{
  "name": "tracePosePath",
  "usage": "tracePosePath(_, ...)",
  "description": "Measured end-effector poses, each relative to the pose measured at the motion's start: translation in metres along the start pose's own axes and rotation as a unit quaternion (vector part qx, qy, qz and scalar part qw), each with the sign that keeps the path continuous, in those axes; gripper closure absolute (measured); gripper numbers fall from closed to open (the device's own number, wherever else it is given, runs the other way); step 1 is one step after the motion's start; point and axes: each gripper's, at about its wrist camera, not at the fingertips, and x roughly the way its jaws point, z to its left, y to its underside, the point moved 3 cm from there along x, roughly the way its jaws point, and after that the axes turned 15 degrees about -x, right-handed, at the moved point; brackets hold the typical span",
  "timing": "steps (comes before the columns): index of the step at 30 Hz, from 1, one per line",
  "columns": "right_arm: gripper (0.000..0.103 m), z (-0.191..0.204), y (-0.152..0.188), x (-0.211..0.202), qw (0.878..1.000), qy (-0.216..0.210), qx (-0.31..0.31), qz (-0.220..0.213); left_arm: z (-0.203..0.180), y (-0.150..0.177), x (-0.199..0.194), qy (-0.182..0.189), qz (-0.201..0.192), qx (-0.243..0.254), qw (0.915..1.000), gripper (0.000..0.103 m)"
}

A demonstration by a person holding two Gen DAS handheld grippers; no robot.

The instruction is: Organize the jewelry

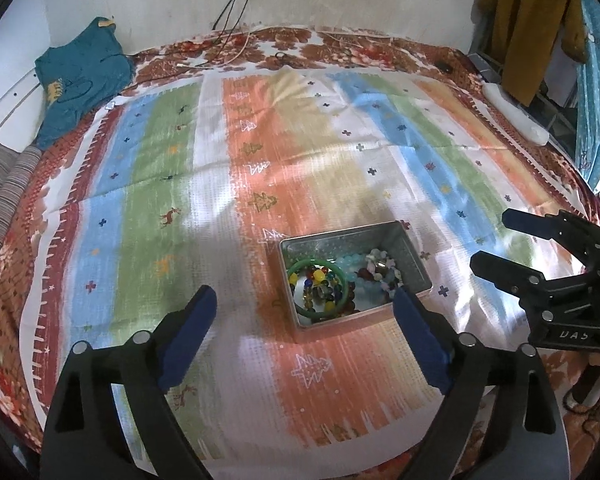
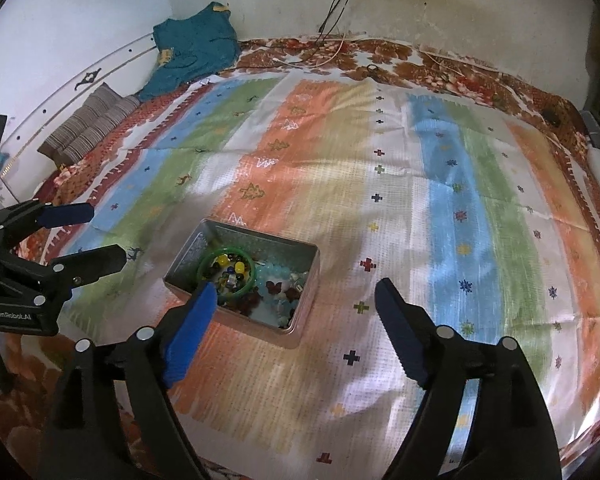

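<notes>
A rectangular grey metal tin (image 1: pixel 414 258) sits on a striped cloth of orange, green, blue and white bands (image 1: pixel 260 168) spread over a brown floral bedcover (image 1: pixel 16 248). Inside the tin lies a tangle of jewelry: a green glass bangle (image 1: pixel 300 270) on the left side, multicoloured bead bracelets (image 1: pixel 320 280) within its ring, and pale blue bead strands (image 2: pixel 274 272) beside them. The left gripper (image 1: pixel 304 316) hovers above the cloth with its blue-padded jaws spread wide, holding nothing, the tin just ahead between them. The right gripper (image 2: pixel 292 306) is likewise wide apart and empty, the tin near its left pad.
</notes>
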Motion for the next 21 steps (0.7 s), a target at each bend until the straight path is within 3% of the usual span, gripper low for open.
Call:
tracePosePath(15,0.007,0.001,0.008,-0.031,0.999,0.011,0.013,-0.044,-0.001,0.01,-0.024,0.025,-0.037,-0.002,0.999,0.005)
tracePosePath(21,0.006,0.008,0.011,-0.028,0.999,0.011,-0.001,-0.032,-0.007,0.014,-0.022,0.013,-0.034,0.013,0.9993,0.005)
